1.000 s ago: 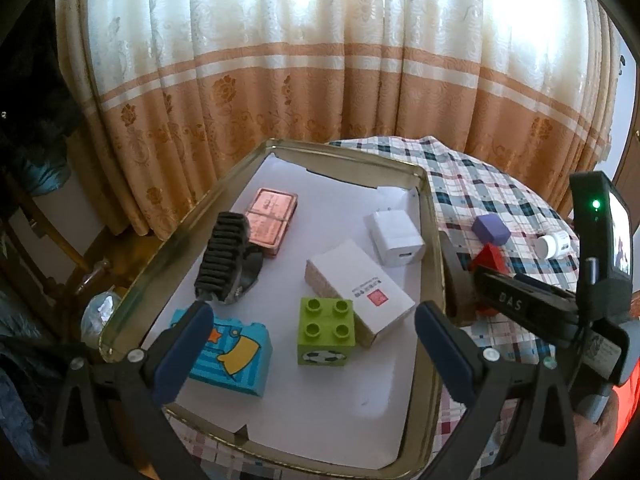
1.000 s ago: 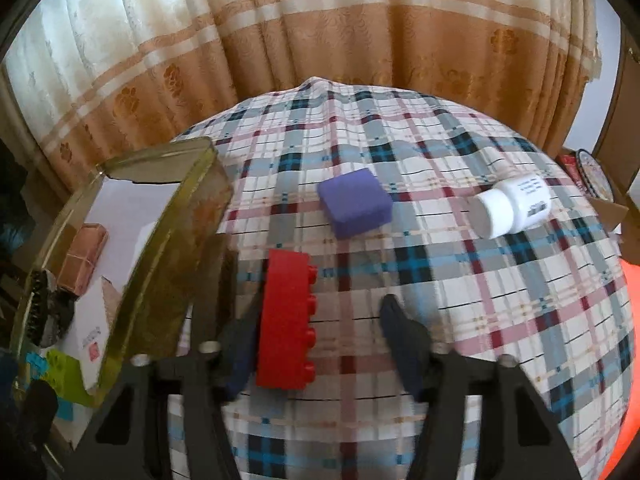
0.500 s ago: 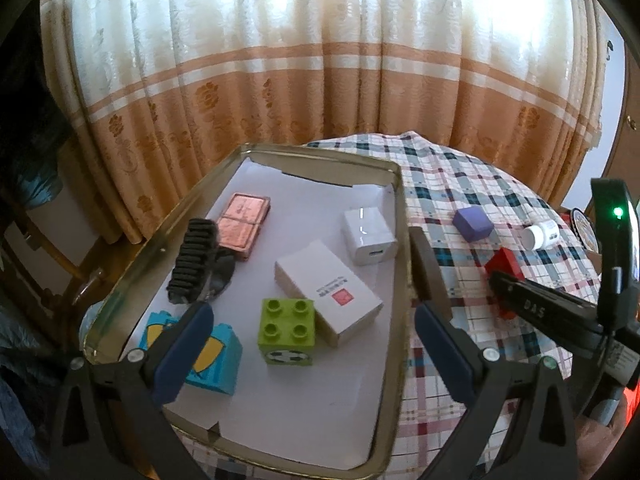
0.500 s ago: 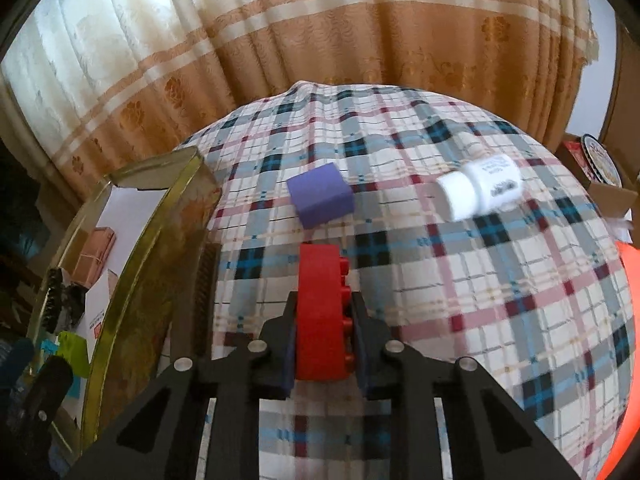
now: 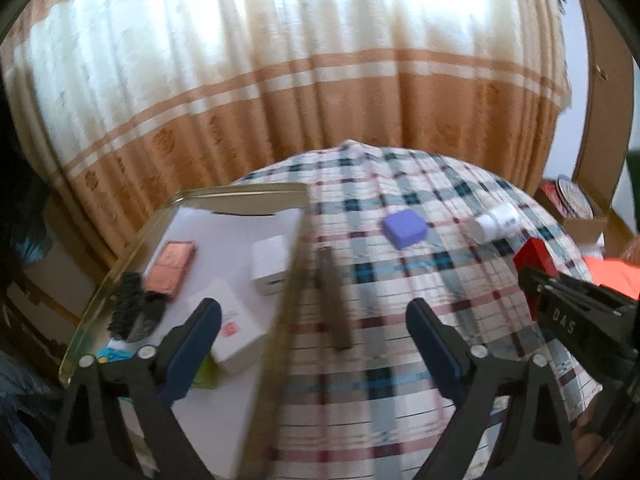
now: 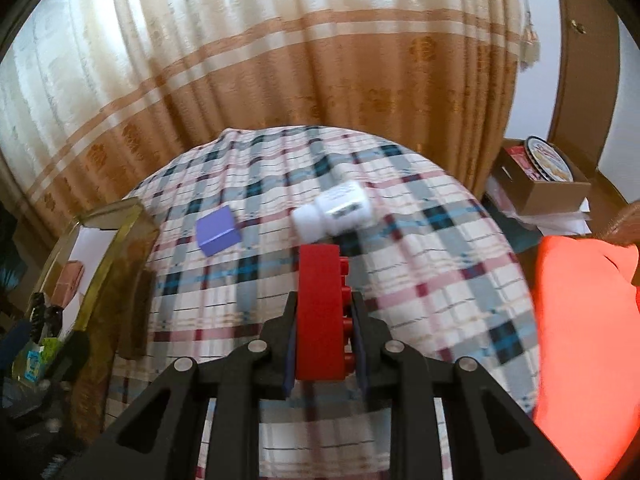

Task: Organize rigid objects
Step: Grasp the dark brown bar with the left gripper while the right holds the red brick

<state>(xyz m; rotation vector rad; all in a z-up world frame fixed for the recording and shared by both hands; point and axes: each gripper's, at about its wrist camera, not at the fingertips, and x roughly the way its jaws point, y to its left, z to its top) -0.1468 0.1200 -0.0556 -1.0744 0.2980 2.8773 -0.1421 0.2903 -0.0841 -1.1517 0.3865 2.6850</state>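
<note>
1. The right gripper [image 6: 324,344] pinches one red plastic studded brick [image 6: 320,312] above the checked tablecloth [image 6: 420,280].
2. The left gripper [image 5: 314,334], jaws closing, is empty.
3. One purple cube [image 5: 404,229] and one white bottle [image 5: 494,224] lie on the cloth.
4. One gold metal tray [image 5: 120,276] holds several items.

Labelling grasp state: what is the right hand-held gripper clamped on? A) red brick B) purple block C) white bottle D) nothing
A: the right hand-held gripper is shut on the red brick, while the purple block and white bottle lie apart on the checked tablecloth.
</note>
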